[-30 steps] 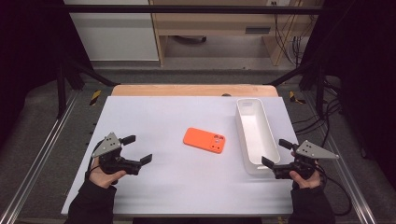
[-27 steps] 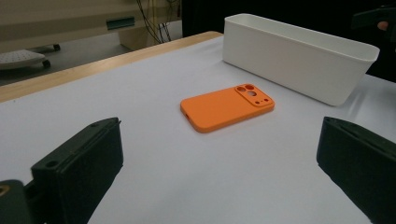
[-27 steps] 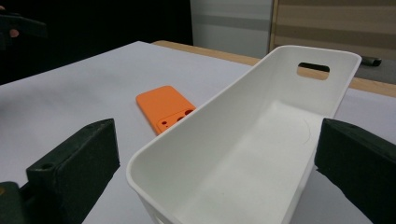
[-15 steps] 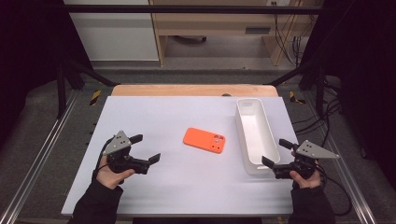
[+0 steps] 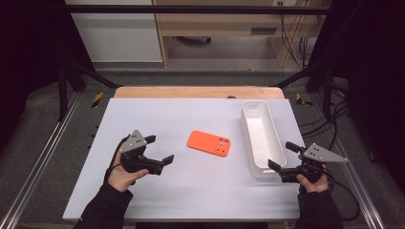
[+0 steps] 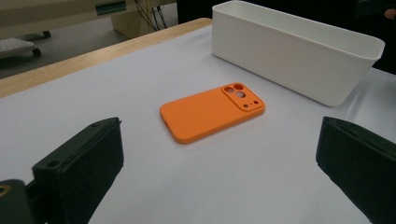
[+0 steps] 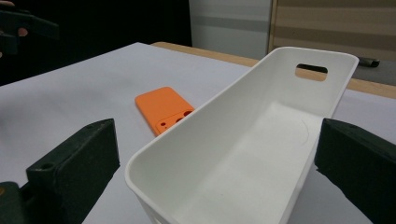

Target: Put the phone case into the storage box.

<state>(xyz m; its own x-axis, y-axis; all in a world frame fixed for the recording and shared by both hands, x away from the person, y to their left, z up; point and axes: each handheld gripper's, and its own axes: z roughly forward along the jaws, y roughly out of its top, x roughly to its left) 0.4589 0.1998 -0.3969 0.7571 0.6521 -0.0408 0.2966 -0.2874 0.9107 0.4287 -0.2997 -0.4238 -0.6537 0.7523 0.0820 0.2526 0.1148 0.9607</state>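
Both tongs are spread: my left tongs (image 5: 160,149) face the orange phone case (image 5: 209,143) lying flat ahead, lined up to grab it, while my right tongs (image 5: 282,155) straddle the white bin's (image 5: 263,168) near end, perhaps to steady it.

An orange phone case (image 5: 209,143), a white bin (image 5: 261,138), black claws on a pale lavender table (image 5: 200,191).

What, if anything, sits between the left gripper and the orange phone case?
Nothing visible. The left gripper, jaws open, faces the orange phone case across bare white table. The white bin stands beyond the case, out of that path.
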